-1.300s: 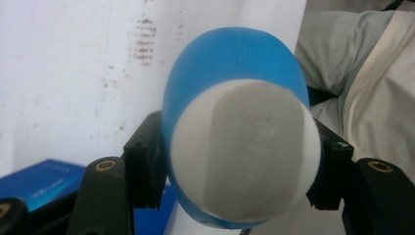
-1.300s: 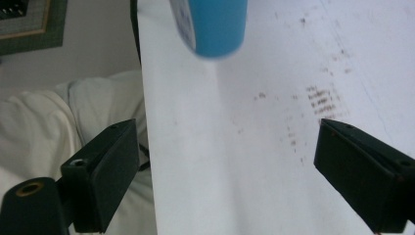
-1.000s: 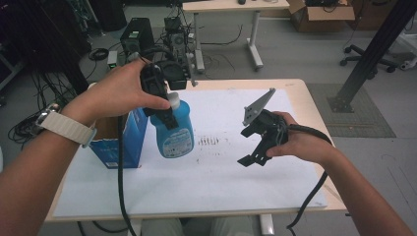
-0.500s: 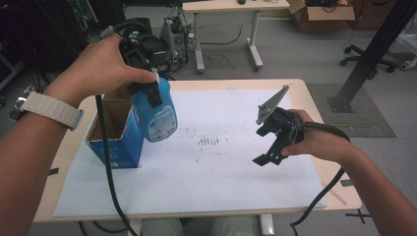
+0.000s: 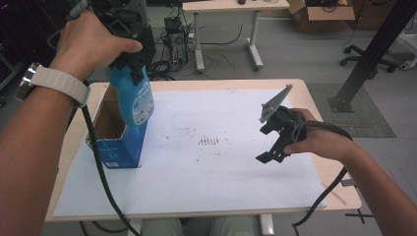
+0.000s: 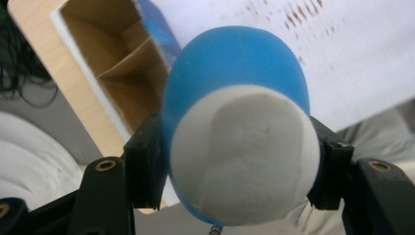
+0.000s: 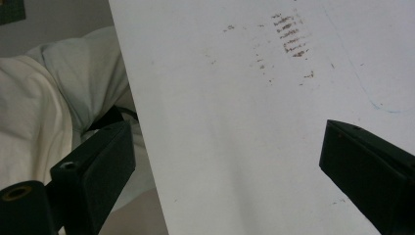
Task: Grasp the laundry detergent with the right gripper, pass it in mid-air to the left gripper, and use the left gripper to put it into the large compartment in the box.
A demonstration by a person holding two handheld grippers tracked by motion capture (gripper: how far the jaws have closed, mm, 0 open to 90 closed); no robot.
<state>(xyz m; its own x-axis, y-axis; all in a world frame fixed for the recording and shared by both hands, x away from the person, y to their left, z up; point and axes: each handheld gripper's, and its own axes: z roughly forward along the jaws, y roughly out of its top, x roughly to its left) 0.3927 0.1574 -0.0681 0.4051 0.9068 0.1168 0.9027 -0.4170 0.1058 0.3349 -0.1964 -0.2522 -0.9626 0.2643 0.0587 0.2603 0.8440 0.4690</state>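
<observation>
My left gripper [image 5: 129,58] is shut on the neck of a blue bottle [image 5: 133,101] with a white cap, held upright above an open blue cardboard box [image 5: 115,147] at the table's left. In the left gripper view the white cap and blue bottle [image 6: 240,147] sit squeezed between the black jaws, with the box's brown divided inside [image 6: 115,73] below. My right gripper [image 5: 268,147] hovers open over the white paper at the right, nothing between its jaws. The right gripper view shows the right gripper [image 7: 225,161] with its jaws wide apart above the paper [image 7: 254,122].
White paper [image 5: 211,172] with a patch of dark smudges [image 5: 210,141] covers the wooden table [image 5: 324,123]. Cables trail from both grippers off the near edge. Beyond the table stand another desk [image 5: 226,7], a cardboard carton [image 5: 319,10] and a black post [image 5: 373,54].
The left hand has lifted the bottle and carried it left, from over the paper to above the box. The right gripper has drifted slightly right and stayed open.
</observation>
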